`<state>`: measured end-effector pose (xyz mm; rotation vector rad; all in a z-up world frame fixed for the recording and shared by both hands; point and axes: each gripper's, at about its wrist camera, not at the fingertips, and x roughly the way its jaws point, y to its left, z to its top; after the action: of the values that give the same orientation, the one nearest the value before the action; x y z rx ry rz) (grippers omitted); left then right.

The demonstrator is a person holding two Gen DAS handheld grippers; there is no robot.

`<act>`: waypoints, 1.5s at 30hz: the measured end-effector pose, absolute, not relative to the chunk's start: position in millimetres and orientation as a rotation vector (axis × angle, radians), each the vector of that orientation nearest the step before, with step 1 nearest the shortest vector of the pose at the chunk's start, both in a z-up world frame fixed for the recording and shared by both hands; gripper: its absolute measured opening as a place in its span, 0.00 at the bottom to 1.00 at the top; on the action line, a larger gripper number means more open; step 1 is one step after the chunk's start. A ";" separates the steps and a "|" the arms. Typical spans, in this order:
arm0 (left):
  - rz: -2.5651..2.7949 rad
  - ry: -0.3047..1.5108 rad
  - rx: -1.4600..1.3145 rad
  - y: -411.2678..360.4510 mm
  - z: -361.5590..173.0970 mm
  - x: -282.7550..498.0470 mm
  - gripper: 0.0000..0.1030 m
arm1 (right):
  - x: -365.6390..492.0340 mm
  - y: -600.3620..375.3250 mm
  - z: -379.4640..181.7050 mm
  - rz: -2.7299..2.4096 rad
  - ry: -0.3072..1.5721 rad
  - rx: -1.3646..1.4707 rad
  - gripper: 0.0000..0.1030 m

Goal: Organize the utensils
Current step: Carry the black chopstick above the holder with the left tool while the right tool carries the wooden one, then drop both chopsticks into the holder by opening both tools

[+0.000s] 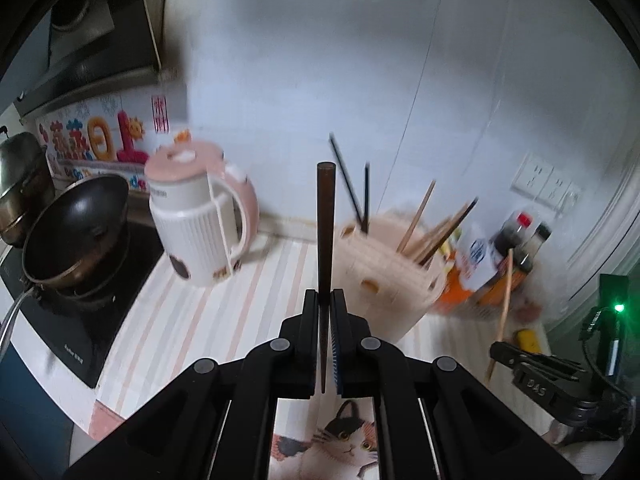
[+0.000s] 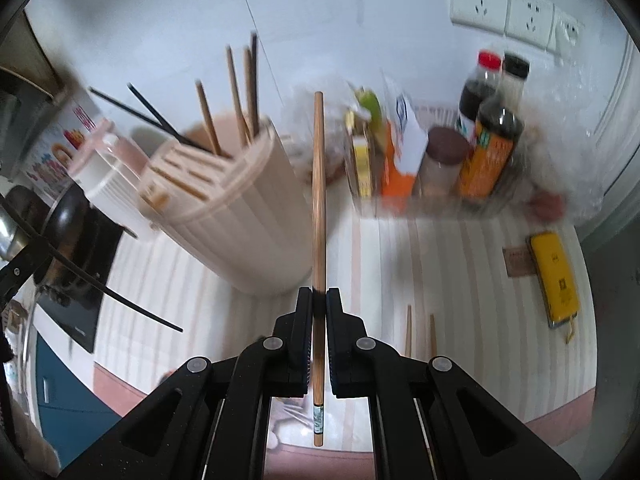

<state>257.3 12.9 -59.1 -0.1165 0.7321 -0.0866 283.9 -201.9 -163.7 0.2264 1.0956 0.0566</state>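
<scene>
In the left wrist view my left gripper (image 1: 324, 300) is shut on a dark brown chopstick (image 1: 325, 232) that stands upright above the counter. Right of it is a beige utensil holder (image 1: 396, 284) with several chopsticks sticking out. At the right edge my right gripper (image 1: 516, 356) grips a light chopstick (image 1: 505, 304). In the right wrist view my right gripper (image 2: 319, 300) is shut on that light bamboo chopstick (image 2: 319, 184). The holder (image 2: 248, 216) lies to its left. Two more chopsticks (image 2: 408, 330) lie on the striped counter. The left gripper's dark chopstick (image 2: 120, 296) crosses the left side.
A pink-and-white kettle (image 1: 200, 224) and a black wok (image 1: 76, 228) on a stove stand left of the holder. Condiment bottles and boxes (image 2: 488, 140) line the back wall under the sockets (image 2: 504, 4). A yellow device (image 2: 554, 276) lies at the right. A cat-print cloth (image 1: 348, 440) lies below.
</scene>
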 end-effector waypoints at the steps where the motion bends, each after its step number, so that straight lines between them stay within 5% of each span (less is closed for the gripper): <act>1: -0.088 0.718 -0.123 13.1 -51.2 256.4 0.03 | 285.4 -201.9 -158.1 0.062 1.083 0.230 0.07; 17: -0.192 0.533 -0.144 -18.1 57.3 299.6 0.03 | 356.1 -207.2 -35.1 0.146 0.729 0.359 0.07; 28: -0.188 0.647 -0.096 -45.3 11.3 377.9 0.03 | 406.2 -189.1 -62.0 0.117 0.561 0.370 0.06; 39: -0.212 0.825 -0.148 -42.9 -12.7 401.3 0.09 | 420.0 -179.5 -98.9 0.148 0.642 0.292 0.09; 41: -0.170 0.792 -0.115 -38.9 0.4 388.8 0.20 | 415.2 -184.3 -92.1 0.165 0.661 0.309 0.25; 43: -0.136 0.767 -0.100 -32.4 7.6 380.7 0.73 | 407.1 -193.3 -80.3 0.160 0.653 0.326 0.52; 45: -0.109 0.735 -0.099 -25.4 12.2 371.6 0.81 | 397.3 -203.9 -66.4 0.136 0.652 0.333 0.54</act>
<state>371.6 -25.4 12.2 -0.0986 0.7345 -0.1091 397.3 -203.9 -66.4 0.3334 0.6524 0.1362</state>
